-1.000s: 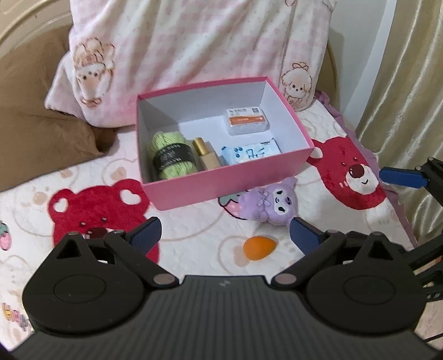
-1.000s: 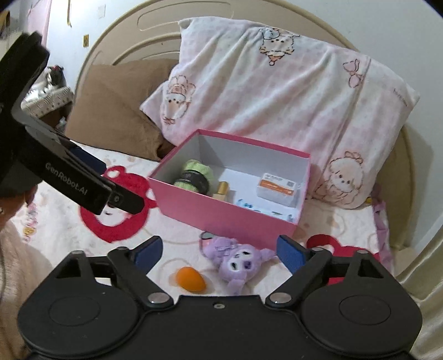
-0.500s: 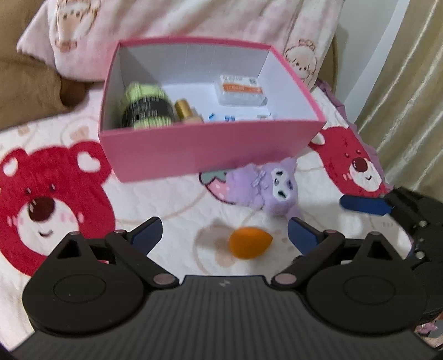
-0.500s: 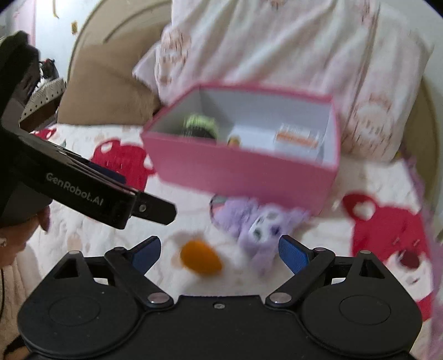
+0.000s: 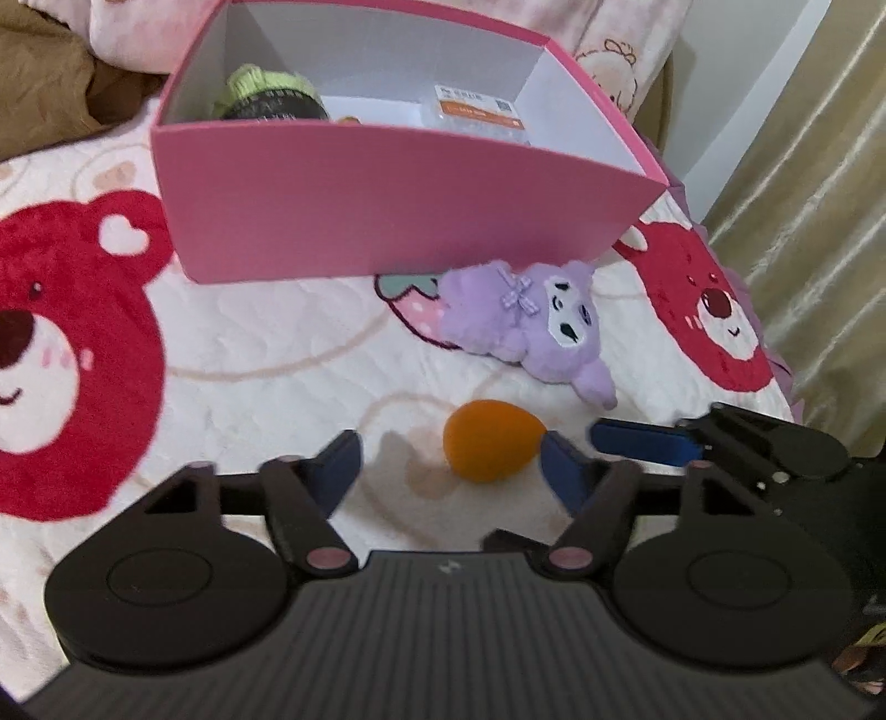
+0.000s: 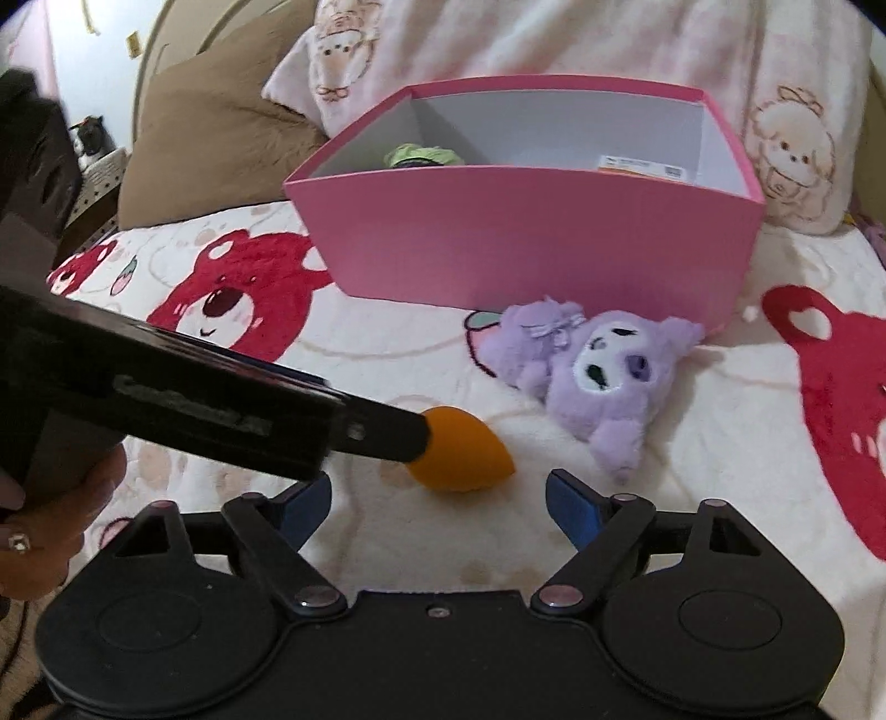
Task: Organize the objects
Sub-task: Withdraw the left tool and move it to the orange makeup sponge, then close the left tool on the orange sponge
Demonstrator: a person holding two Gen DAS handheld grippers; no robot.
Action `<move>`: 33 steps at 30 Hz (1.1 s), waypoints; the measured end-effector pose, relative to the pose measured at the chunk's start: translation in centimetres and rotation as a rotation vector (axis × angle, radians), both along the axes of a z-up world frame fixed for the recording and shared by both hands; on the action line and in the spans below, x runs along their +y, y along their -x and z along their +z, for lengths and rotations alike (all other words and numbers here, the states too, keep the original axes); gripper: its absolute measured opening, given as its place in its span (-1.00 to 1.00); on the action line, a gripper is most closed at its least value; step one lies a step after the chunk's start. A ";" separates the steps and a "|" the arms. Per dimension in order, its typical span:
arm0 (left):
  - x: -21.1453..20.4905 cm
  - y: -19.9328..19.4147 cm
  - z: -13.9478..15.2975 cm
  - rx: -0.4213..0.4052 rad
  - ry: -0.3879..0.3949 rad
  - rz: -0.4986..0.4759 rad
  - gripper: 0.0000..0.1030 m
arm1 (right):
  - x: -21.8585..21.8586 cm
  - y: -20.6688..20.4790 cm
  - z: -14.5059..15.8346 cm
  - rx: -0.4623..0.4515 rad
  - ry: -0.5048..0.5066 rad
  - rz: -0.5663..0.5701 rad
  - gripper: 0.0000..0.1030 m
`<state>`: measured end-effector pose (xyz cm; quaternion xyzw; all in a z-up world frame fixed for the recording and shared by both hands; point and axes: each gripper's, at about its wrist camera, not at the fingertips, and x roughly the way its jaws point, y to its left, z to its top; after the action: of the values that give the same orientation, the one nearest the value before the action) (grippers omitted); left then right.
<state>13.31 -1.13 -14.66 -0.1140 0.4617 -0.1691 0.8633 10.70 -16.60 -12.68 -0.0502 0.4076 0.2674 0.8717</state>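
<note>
An orange egg-shaped sponge (image 5: pixel 490 443) lies on the bear-print bedspread, also in the right wrist view (image 6: pixel 462 457). My left gripper (image 5: pixel 451 468) is open, low over the bed, with the sponge between its fingers near the right one. A purple plush toy (image 5: pixel 531 327) lies just beyond, in front of the pink box (image 5: pixel 387 205). My right gripper (image 6: pixel 440 507) is open, just short of the sponge, the plush (image 6: pixel 592 365) ahead right. The box (image 6: pixel 531 232) holds green yarn (image 5: pixel 266 94) and an orange-labelled packet (image 5: pixel 479 111).
A pink patterned pillow (image 6: pixel 498 50) and a brown cushion (image 6: pixel 221 138) lie behind the box. A beige curtain (image 5: pixel 819 194) hangs at the bed's right edge. The left gripper's body (image 6: pixel 166 399) crosses the right wrist view at left.
Both grippers have dropped and moved forward toward the sponge. The left gripper's fingers have narrowed around it. The box and plush now look closer.
</note>
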 end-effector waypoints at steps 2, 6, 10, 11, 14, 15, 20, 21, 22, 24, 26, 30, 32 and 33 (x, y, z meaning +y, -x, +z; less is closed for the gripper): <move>0.0 -0.1 -0.4 0.004 0.006 0.005 0.11 | 0.5 0.1 -0.4 -0.014 0.017 0.012 0.52; 0.2 -0.2 -0.8 -0.005 0.035 -0.001 -0.04 | 0.7 -0.3 -1.0 0.001 0.037 -0.002 0.39; -0.1 -0.2 -0.9 -0.018 0.043 -0.027 -0.21 | 0.3 -1.0 -1.5 0.018 0.047 -0.039 0.21; -0.2 -0.2 -1.0 -0.015 0.051 -0.035 -0.26 | 0.1 -1.2 -1.5 0.024 0.038 -0.046 0.15; -0.8 -0.3 -1.3 -0.007 0.056 -0.057 -0.30 | -0.1 -1.3 -1.5 0.022 0.026 -0.047 0.06; -1.0 -0.2 -1.4 -0.006 0.056 -0.061 -0.30 | 0.0 -1.2 -1.6 0.017 0.025 -0.040 0.04; -1.8 0.0 -1.4 -0.017 0.026 -0.082 -0.30 | 0.8 -0.5 -1.6 -0.027 0.067 -0.009 0.04; -1.8 0.1 -1.4 -0.013 0.028 -0.081 -0.30 | 1.0 -0.4 -1.6 -0.038 0.073 -0.006 0.05; -1.8 0.1 -1.3 -0.011 0.030 -0.083 -0.30 | 1.1 -0.4 -1.5 -0.044 0.076 -0.003 0.05; -1.8 0.1 -1.2 -0.011 0.028 -0.089 -0.30 | 1.2 -0.1 -1.3 -0.062 0.085 0.004 0.05; -1.8 0.2 -1.0 -0.005 0.032 -0.095 -0.30 | 1.4 0.3 -1.1 -0.082 0.100 0.015 0.06; -1.6 0.2 -0.8 0.019 0.049 -0.111 -0.28 | 1.6 0.9 -0.5 -0.110 0.111 0.034 0.18; -1.7 0.5 -0.4 0.013 0.047 -0.120 -0.27 | 1.6 1.1 -0.1 -0.123 0.112 0.039 0.18; -1.7 0.6 -0.2 0.010 0.045 -0.122 -0.25 | 1.6 1.2 0.1 -0.126 0.109 0.038 0.19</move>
<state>12.68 -2.80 -14.87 -0.1060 0.4680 -0.2313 0.8463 9.53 -15.02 -12.59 -0.1220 0.3647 0.2579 0.8864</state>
